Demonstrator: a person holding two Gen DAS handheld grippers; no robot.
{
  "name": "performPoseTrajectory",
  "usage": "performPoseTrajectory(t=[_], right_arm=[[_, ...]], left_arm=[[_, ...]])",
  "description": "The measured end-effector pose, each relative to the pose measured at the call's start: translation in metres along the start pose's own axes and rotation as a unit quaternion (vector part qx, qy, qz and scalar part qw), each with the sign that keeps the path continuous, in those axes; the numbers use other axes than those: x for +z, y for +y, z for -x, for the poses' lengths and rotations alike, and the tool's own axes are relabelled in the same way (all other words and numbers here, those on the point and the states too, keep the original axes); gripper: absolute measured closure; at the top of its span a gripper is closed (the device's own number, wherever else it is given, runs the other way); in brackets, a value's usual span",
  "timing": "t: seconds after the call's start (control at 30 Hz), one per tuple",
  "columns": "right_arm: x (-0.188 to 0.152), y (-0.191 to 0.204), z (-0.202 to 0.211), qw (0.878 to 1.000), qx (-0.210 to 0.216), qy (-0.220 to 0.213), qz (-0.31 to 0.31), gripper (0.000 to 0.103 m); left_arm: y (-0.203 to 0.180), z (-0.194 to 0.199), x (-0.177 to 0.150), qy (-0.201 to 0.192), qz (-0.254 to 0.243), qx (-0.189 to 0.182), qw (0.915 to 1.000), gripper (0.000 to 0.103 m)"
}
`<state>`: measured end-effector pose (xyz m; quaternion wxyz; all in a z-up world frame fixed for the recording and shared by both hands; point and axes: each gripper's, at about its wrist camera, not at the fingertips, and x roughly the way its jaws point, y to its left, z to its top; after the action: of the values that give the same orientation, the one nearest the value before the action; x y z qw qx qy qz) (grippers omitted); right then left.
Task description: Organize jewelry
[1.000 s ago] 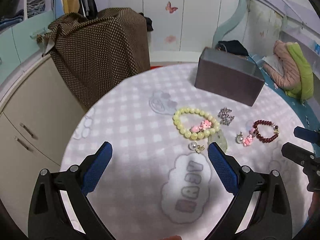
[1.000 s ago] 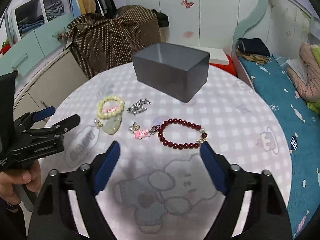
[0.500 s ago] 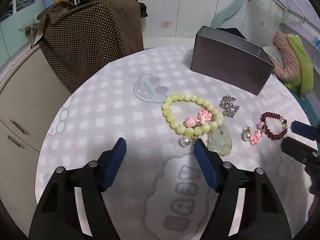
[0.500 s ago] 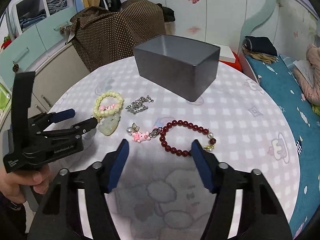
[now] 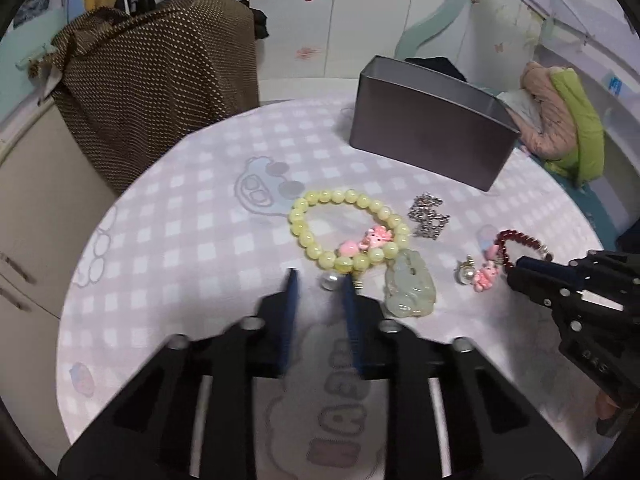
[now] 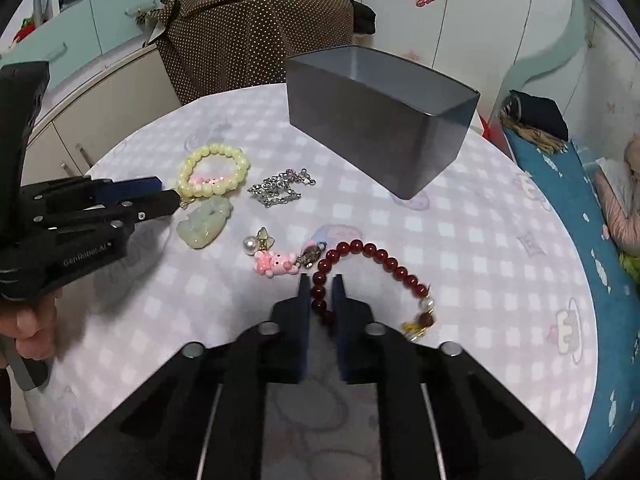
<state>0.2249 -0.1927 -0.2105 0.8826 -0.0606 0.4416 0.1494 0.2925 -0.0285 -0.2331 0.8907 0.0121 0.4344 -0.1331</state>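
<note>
A yellow-green bead bracelet [image 5: 344, 232] with pink charms lies mid-table, a pale jade pendant [image 5: 410, 284] and a pearl earring [image 5: 331, 280] beside it. My left gripper [image 5: 320, 276] has its jaws narrowed around the pearl, a gap still showing. A dark red bead bracelet [image 6: 360, 276] lies at the right. My right gripper [image 6: 321, 280] is nearly shut, its fingers on either side of the red beads. A silver chain [image 6: 282, 190] and a pink bear charm with a pearl [image 6: 274, 262] lie between. An open grey box [image 6: 380, 120] stands at the back.
The round table has a pink checked cloth [image 6: 480, 240]. A brown dotted cover [image 5: 160, 80] drapes furniture behind the table on the left. A bed with a blue sheet [image 6: 600, 216] runs along the right edge. Cabinets [image 5: 24, 208] stand at the left.
Both grippers moved forward and down to the jewelry and their jaws closed in from wide open: the left around the pearl earring, the right around the red bracelet.
</note>
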Motion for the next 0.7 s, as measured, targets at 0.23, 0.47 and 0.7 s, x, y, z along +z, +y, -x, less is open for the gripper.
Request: performPoseTrajectory(t=[0.23, 0.47, 0.7], right_arm=[[-0.003, -0.005, 0.005, 1.000, 0.014, -0.002, -0.020, 0.096], [-0.003, -0.012, 0.017, 0.999, 0.029, -0.011, -0.038, 0.096], [0.002, -0.013, 0.035, 0.998, 0.039, -0.029, -0.043, 0.096]], left_arm=[[0.006, 0.006, -0.005, 0.000, 0.011, -0.021, 0.9997, 0.094], [0.012, 0.018, -0.012, -0.003, 0.021, -0.024, 0.9995, 0.094], [0.012, 0.042, -0.009, -0.026, 0.013, -0.029, 0.9992, 0.103]])
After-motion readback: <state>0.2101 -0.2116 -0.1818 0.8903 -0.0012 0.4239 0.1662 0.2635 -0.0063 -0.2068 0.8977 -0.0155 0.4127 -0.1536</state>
